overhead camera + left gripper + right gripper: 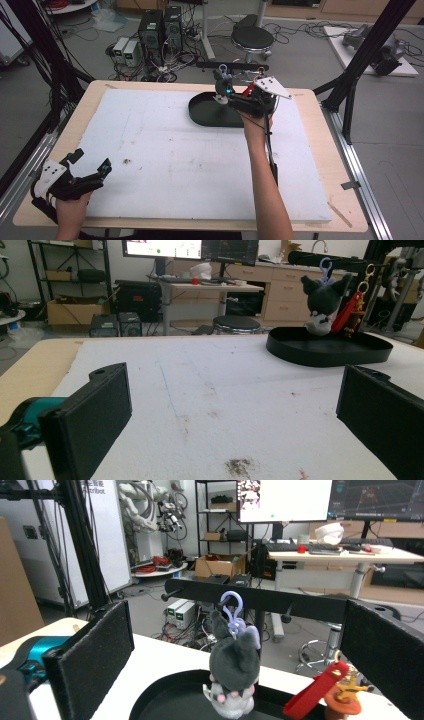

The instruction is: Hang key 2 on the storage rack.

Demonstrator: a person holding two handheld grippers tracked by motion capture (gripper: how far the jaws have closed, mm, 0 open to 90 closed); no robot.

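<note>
Right gripper (pixel 231 95), upper centre of the high view: jaws spread wide, empty, over the black tray (pixel 200 114). Grey plush keychain (pixel 233 672) hangs between them by its hook, untouched, red-strapped keychain (pixel 327 692) just beside. Left gripper (pixel 92 162), lower left: jaws spread, empty.

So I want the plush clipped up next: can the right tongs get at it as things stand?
Probably yes. The right tongs stand open just before the plush, which sits in the black tray, and nothing lies between. The red strap charm beside it might get brushed.
</note>
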